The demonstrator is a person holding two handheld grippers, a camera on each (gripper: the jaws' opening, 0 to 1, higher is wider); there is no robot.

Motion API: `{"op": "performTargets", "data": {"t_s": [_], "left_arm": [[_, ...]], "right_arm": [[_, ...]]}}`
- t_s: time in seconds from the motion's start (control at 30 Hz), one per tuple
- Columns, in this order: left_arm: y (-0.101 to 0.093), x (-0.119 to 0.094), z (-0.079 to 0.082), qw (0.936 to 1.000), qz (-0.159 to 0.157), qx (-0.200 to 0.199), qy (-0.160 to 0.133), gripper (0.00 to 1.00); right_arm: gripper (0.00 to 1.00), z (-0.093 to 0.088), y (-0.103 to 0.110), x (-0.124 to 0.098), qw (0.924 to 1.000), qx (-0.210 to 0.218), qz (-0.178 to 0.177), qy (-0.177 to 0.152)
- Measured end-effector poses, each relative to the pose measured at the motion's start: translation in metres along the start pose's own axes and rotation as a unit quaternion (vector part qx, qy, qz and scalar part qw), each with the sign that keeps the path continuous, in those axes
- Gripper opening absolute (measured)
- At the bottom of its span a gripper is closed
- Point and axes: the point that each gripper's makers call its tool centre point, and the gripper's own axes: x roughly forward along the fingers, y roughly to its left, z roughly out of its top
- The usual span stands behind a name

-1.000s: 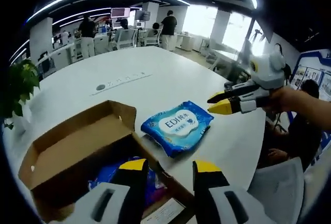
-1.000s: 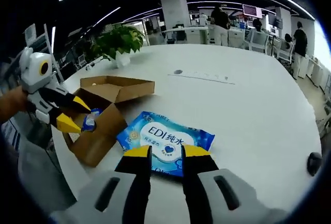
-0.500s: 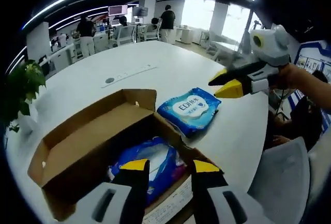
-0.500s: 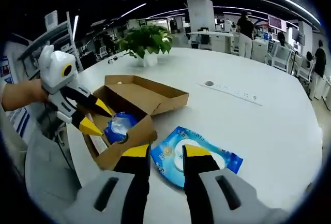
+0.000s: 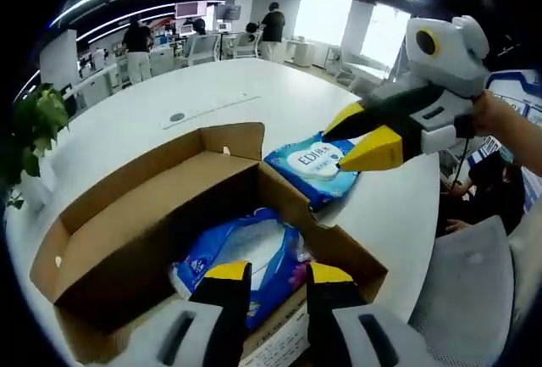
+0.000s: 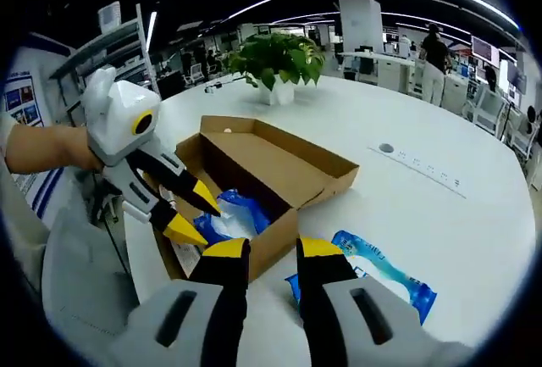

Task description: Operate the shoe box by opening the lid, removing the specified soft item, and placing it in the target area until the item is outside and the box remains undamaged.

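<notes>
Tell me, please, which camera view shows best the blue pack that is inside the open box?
The left gripper view: it looks down into the open box, and the blue pack lies clearly on its floor. In the right gripper view, the pack is partly hidden by the box wall and the left gripper.

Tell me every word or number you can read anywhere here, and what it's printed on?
"EDI": on the blue plastic wipes pack lying on the white table beside the open brown cardboard box; the characters after it are too blurred to read.
White label on the box's front edge: print too small to read.
Blue plastic pack inside the box: no readable text.
</notes>
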Motion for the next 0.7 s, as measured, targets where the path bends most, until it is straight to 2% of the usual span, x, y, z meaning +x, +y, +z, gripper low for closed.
{"op": "performTargets", "data": {"t_s": [0.1, 0.37, 0.43, 0.47, 0.53, 0.7], "left_arm": [[-0.001, 0.003, 0.003, 1.0000, -0.005, -0.001, -0.001, 0.17], [0.000, 0.012, -0.007, 0.9983, -0.010, 0.043, 0.037, 0.16], [0.003, 0.013, -0.012, 0.9974, -0.007, 0.055, 0.047, 0.08], [0.005, 0.012, -0.012, 0.9973, -0.002, 0.055, 0.048, 0.03], [0.005, 0.011, -0.011, 0.9986, -0.009, 0.034, 0.041, 0.02], [0.008, 0.009, -0.012, 0.9991, -0.010, 0.021, 0.036, 0.00]], "right_arm": [[0.19, 0.000, 0.005, 0.008, 0.9999, -0.007, 0.007, 0.006], [0.18, 0.000, 0.015, 0.031, 0.9989, -0.032, 0.023, 0.024], [0.16, 0.001, 0.015, 0.039, 0.9984, -0.040, 0.025, 0.030], [0.16, 0.000, 0.015, 0.042, 0.9982, -0.044, 0.026, 0.033], [0.14, 0.001, 0.017, 0.049, 0.9976, -0.051, 0.027, 0.038], [0.12, -0.002, 0.019, 0.070, 0.9956, -0.070, 0.028, 0.057]]}}
